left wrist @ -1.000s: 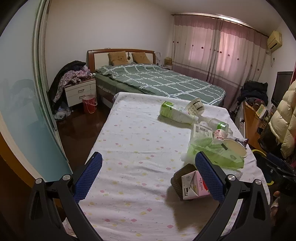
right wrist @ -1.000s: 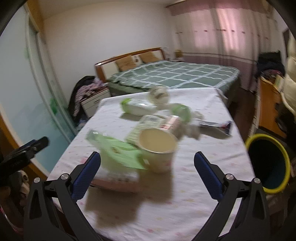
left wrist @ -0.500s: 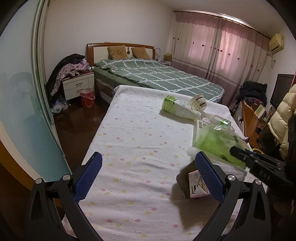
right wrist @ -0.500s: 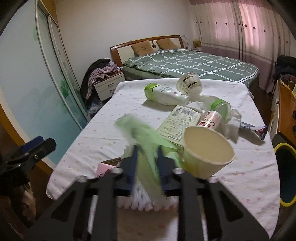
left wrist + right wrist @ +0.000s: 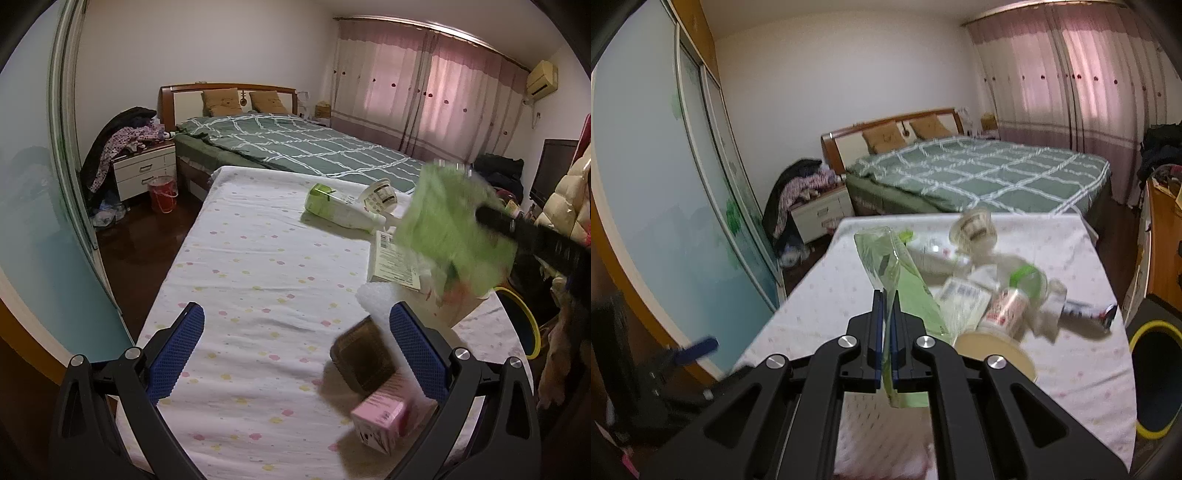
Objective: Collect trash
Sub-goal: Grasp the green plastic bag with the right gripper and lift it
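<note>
My right gripper (image 5: 885,306) has its jaws closing tight on a thin green plastic wrapper (image 5: 886,258), the pads pressing on it. In the left wrist view the wrapper (image 5: 454,229) hangs blurred above the trash pile on the white spotted table (image 5: 258,258). My left gripper (image 5: 295,314) is open low over the table's near end. A brown box (image 5: 364,358) and a pink carton (image 5: 380,417) lie by its right finger. A green-capped white bottle (image 5: 340,210), a yoghurt cup (image 5: 380,194), a labelled packet (image 5: 391,258) and a paper cup (image 5: 993,350) lie on the table.
A black bin with a yellow rim (image 5: 1156,376) stands on the floor off the table's right side. A bed (image 5: 295,147) lies beyond the table's far end, a nightstand (image 5: 144,170) and red bucket (image 5: 162,188) to its left. Sliding glass doors (image 5: 37,221) line the left wall.
My right gripper went from wide open to shut on the green wrapper and lifted it off the pile. The left gripper stayed open and nearly still.
</note>
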`<state>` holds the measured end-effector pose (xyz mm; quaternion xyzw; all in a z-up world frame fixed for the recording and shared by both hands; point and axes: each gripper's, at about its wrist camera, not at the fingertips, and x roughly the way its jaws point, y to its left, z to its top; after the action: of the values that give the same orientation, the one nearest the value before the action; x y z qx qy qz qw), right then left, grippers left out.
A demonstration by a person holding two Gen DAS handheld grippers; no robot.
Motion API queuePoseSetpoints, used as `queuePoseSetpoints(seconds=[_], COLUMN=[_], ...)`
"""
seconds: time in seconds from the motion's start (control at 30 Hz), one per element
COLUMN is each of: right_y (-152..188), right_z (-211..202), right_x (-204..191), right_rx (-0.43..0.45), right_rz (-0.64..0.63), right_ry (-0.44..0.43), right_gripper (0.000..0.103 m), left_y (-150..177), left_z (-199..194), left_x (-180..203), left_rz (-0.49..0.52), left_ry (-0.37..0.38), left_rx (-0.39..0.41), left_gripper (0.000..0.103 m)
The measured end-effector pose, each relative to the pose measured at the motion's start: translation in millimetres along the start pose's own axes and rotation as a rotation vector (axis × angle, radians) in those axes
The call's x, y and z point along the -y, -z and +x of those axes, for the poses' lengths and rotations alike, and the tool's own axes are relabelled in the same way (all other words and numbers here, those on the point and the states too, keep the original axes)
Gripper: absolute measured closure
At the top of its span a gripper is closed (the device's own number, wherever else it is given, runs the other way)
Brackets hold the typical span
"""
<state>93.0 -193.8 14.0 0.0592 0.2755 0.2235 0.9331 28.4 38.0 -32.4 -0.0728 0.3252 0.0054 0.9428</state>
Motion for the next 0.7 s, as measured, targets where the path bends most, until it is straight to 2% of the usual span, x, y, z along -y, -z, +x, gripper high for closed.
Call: queuePoseSetpoints(seconds=[0.23, 0.47, 0.57, 0.7], right_y=[-20.2, -26.4, -22.3, -9.8], right_z=[-12.7, -51.7, -65.1, -75.4], right_x=[10.6, 38.0, 58.2, 101.2], right_rx=[0.055, 0.129, 0.148, 0.153], right_rz=[0.034, 0.095, 0.123, 0.194], right_ry=[-0.031, -0.016, 0.034, 0.143], right_gripper=[0.1, 0.1, 0.1, 0.1], left_y=[0.5, -2.0, -1.5, 0.4], left_z=[2.4, 3.8, 7.8, 14.4], left_x=[5.7, 22.5, 33.9, 58.1], left_rz=[0.014, 0.051, 0.069, 0.115], left_ry=[0.011, 0.04, 0.06, 0.097], left_rx=[-0.006, -0.005, -0.014, -0.028], left_gripper=[0.004, 0.004, 0.004, 0.004])
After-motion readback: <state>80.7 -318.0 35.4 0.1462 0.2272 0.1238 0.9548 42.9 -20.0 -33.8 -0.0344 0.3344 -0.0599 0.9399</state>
